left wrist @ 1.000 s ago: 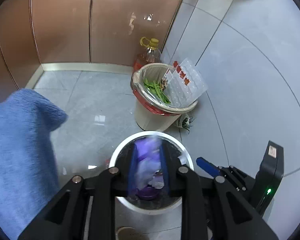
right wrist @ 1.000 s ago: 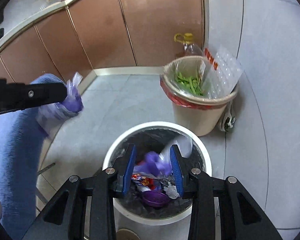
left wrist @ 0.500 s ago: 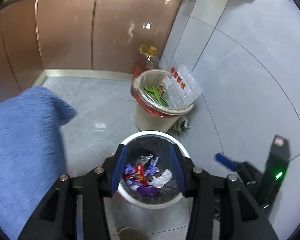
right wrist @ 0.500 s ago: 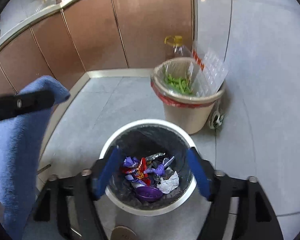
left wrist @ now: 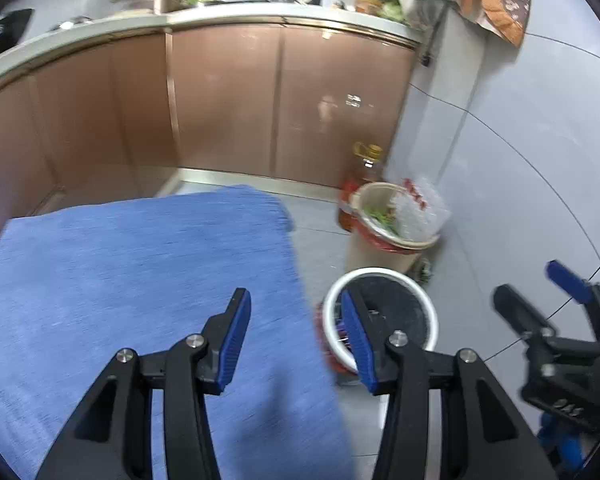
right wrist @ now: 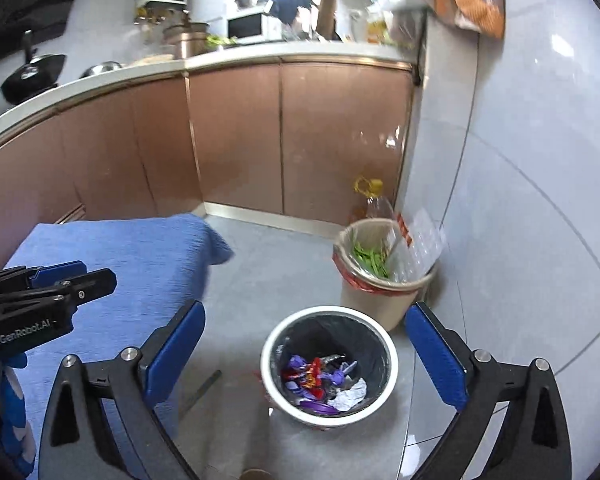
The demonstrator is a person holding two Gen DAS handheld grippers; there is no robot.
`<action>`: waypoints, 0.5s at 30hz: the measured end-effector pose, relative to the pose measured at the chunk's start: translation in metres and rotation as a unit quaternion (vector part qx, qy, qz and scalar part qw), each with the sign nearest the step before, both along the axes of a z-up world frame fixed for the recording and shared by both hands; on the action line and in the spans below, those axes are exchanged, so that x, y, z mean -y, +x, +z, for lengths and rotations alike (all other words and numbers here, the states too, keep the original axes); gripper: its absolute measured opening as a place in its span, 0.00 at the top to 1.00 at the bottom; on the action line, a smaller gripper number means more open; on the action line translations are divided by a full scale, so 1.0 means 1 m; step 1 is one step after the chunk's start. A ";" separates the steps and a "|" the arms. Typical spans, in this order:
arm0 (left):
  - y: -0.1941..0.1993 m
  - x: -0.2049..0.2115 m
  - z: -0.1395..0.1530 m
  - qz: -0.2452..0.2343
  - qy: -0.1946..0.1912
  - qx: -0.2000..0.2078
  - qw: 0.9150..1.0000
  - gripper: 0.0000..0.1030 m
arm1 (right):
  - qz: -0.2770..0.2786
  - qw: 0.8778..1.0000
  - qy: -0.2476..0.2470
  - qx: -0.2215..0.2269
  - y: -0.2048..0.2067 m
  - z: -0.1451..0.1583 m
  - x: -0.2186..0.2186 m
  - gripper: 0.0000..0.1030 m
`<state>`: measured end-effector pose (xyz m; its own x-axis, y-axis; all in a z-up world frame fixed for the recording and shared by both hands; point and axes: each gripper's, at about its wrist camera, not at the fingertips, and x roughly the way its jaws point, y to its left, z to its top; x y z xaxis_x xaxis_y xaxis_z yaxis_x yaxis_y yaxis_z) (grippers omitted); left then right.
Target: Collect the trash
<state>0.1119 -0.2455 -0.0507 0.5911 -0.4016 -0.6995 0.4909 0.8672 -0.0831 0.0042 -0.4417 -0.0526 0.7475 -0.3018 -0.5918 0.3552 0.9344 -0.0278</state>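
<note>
Scanning left to right: blue cloth (right wrist: 112,248) surface bare. Left gripper (left wrist: 296,344) part open, empty. White bin (right wrist: 330,364) holds the trash (right wrist: 324,376): crumpled wrappers, judged light, soft, crushable; pinch by a fold. Right gripper (right wrist: 304,348) has just opened wide, nothing between its jaws. Beige bin (right wrist: 384,276) close behind the white bin could crowd a reach.

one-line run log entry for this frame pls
phase: post-drop | left gripper: open, empty | right gripper: open, empty, jaws just widened | wrappers: in white bin
</note>
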 end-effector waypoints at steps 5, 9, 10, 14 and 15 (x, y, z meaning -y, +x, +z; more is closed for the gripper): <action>-0.024 -0.048 0.011 0.028 0.019 0.030 0.999 0.56 | 0.023 1.000 -0.008 0.012 -0.020 0.015 -0.041 0.01; -0.043 -0.088 0.018 0.049 0.030 0.052 0.997 0.51 | 0.040 0.999 -0.025 0.021 -0.035 0.025 -0.071 0.00; -0.049 -0.099 0.020 0.057 0.031 0.060 0.996 0.49 | 0.044 0.998 -0.029 0.025 -0.038 0.029 -0.078 0.00; -0.067 -0.130 0.029 0.088 0.031 0.087 0.992 0.41 | 0.063 0.996 -0.040 0.043 -0.049 0.040 -0.100 0.00; -0.070 -0.136 0.032 0.095 0.029 0.092 0.991 0.40 | 0.066 0.996 -0.043 0.047 -0.050 0.042 -0.106 0.00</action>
<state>0.0416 -0.1096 -0.0185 0.7720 -0.2324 -0.5916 0.3202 0.9462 0.0461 -0.0462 -0.3360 -0.0101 0.8348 -0.2435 -0.4938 0.2343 0.9687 -0.0817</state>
